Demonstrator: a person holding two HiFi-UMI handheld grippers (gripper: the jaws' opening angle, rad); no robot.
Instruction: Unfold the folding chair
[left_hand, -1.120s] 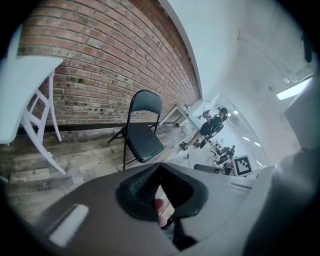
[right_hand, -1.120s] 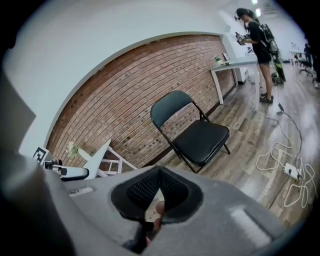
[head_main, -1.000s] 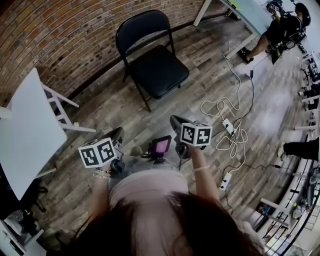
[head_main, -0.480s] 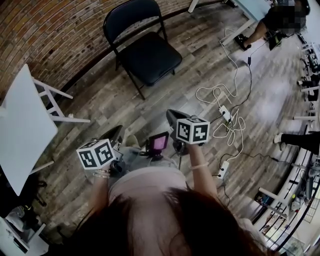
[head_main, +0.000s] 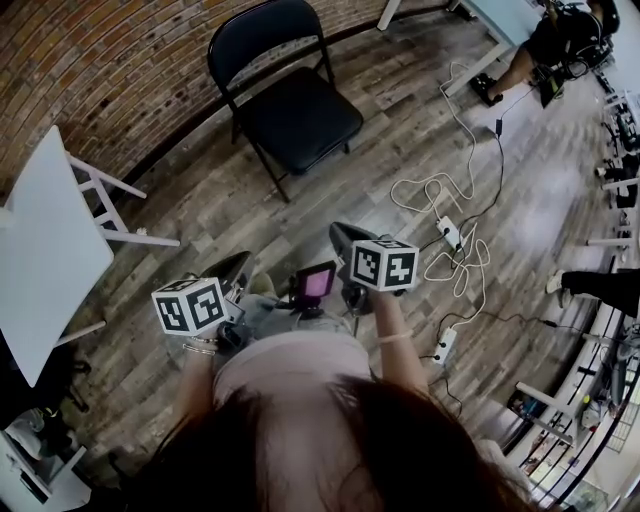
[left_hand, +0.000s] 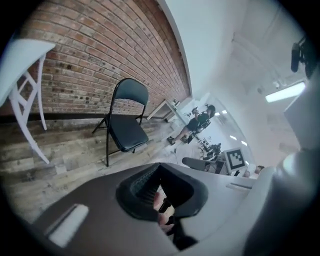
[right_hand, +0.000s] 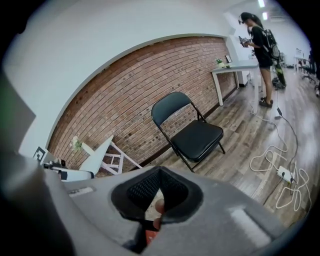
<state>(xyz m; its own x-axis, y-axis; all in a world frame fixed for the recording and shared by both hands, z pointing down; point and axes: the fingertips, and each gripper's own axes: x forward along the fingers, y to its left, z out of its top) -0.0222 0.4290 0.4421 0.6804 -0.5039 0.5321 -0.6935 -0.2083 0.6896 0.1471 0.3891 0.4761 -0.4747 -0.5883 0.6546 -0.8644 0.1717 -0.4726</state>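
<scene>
You hold both tools close in front of your body, and your left gripper (head_main: 236, 270) and your right gripper (head_main: 346, 238) each have their jaws pressed together with nothing between them. The black metal folding chair with a padded seat (head_main: 300, 120) stands already unfolded on the wood-plank floor (head_main: 400, 150) beside the red brick wall (head_main: 100, 60), well apart from both grippers and touched by neither. A white tabletop on a white frame (head_main: 45, 260) sits to your left, and white cables with power strips (head_main: 452, 235) trail over the floor to your right.
</scene>
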